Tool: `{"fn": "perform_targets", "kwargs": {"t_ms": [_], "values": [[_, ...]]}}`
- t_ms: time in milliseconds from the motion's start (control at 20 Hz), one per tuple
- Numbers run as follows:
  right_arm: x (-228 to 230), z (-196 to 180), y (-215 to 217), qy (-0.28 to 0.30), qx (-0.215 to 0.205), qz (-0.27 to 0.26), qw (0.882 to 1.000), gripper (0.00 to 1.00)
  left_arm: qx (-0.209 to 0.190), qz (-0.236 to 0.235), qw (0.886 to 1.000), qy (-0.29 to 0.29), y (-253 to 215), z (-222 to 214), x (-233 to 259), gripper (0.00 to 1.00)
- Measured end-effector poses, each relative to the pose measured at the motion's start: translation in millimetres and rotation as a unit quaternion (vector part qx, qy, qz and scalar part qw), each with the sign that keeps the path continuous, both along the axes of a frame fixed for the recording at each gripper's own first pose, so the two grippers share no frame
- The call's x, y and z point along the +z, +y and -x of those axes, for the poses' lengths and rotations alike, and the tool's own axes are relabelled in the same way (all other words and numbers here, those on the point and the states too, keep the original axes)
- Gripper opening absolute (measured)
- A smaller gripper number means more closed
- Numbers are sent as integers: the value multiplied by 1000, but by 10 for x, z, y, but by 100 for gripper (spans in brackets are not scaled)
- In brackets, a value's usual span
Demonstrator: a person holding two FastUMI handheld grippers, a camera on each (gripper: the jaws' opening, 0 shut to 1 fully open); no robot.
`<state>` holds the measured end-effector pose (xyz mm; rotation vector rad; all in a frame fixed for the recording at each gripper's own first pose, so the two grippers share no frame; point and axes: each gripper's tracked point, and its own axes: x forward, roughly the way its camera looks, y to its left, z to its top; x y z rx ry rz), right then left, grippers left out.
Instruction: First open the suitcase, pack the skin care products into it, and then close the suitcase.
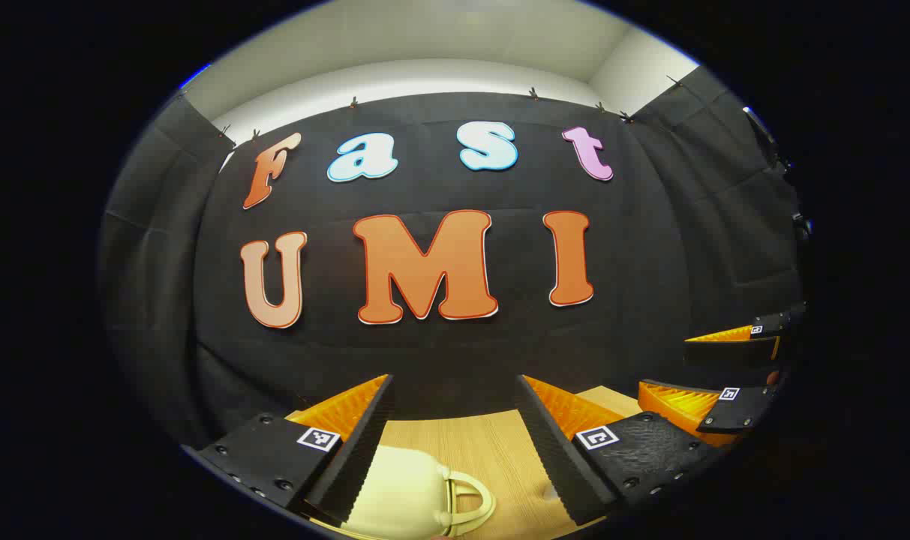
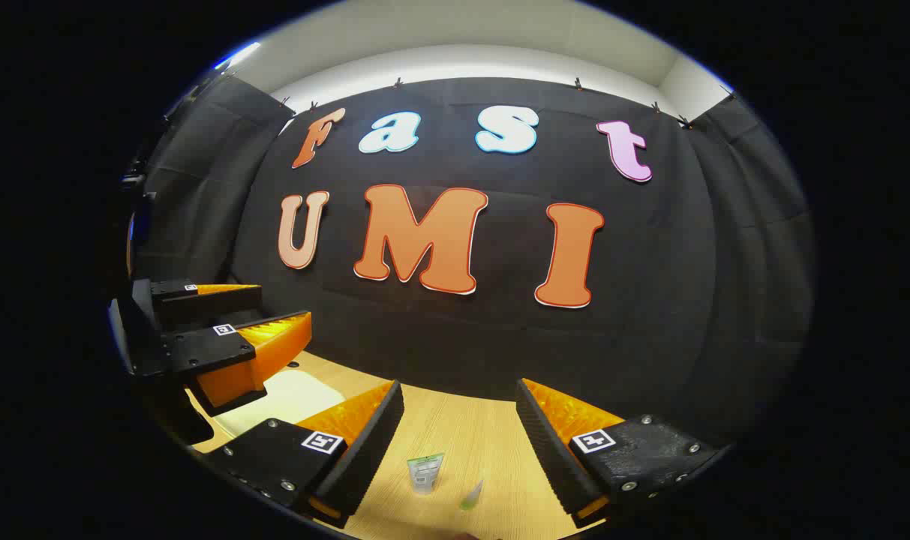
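A: Hovering wide apart, the left gripper (image 1: 455, 442) sits low in its view, with the cream suitcase (image 1: 413, 496) on the table (image 1: 492, 450) at bottom centre.

B: The right gripper (image 2: 458, 442) gapes too; a small tube (image 2: 425, 472) and a green item (image 2: 471, 495) lie between its fingers, bottom centre.

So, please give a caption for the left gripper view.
Open left gripper above the closed cream suitcase on the wooden table.

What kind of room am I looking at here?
Probably a small recording booth, not a home: black cloth wall hung by clips, a wooden table bearing a cream suitcase and skin care tube, and both grippers open, left gripper, right gripper.
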<state>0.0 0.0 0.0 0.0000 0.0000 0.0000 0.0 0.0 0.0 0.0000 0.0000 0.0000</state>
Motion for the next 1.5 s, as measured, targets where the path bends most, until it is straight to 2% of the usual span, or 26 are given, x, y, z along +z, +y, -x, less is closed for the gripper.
{"fn": "perform_targets", "kwargs": {"t_ms": [750, 1050, 1250, 1500], "values": [[-6, -83, 29, 5, 4, -10, 1000, 95, 4, -17, 1000, 1, 28, 16, -9, 98], [-30, -102, -174, 7, -15, -4, 1000, 95, -23, -67, 997, 36, -97, 1, -389, 98], [-71, -105, -442, 11, -41, 2, 999, 95, -56, -127, 987, 86, -249, 12, -868, 98], [-244, -48, -751, 26, -74, 5, 997, 95, -106, -215, 958, 156, -472, 136, -1644, 97]]}}
